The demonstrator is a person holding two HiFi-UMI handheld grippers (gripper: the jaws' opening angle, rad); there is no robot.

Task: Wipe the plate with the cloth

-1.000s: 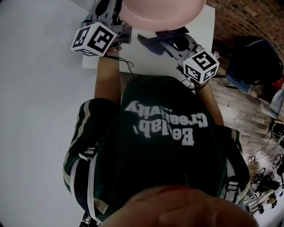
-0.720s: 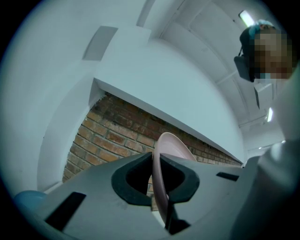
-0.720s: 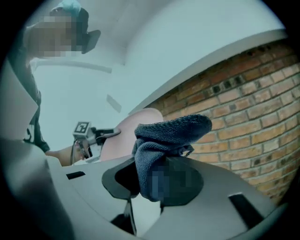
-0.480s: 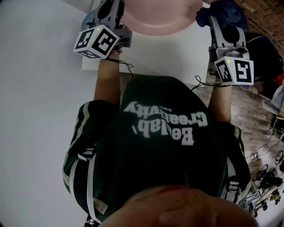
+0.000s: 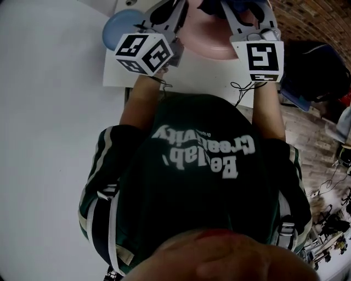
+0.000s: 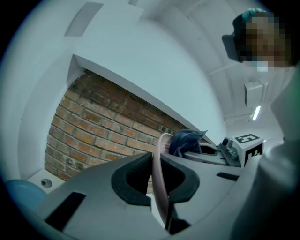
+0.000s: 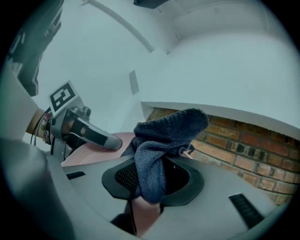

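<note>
My left gripper point(image 6: 158, 182) is shut on the rim of the pink plate point(image 6: 160, 168), which stands on edge between its jaws. In the head view the pink plate point(image 5: 204, 39) hangs over the white table, with the left gripper point(image 5: 178, 19) at its left side. My right gripper point(image 7: 149, 180) is shut on a dark blue knitted cloth point(image 7: 157, 145) that bunches up above its jaws. The cloth point(image 6: 186, 140) sits against the plate's upper edge, and the right gripper point(image 5: 233, 11) is at the plate's right. The plate's face point(image 7: 93, 149) shows past the cloth.
A pale blue dish point(image 5: 122, 27) lies on the white table point(image 5: 219, 79) left of the plate. A brick wall point(image 6: 93, 131) stands beyond the table. Right of the table are a dark object point(image 5: 312, 71) and clutter on the brick floor point(image 5: 323, 208).
The right gripper rose from the table with the cloth, rolled, and came up to the plate. The left gripper carried the plate rightwards, uncovering the blue dish.
</note>
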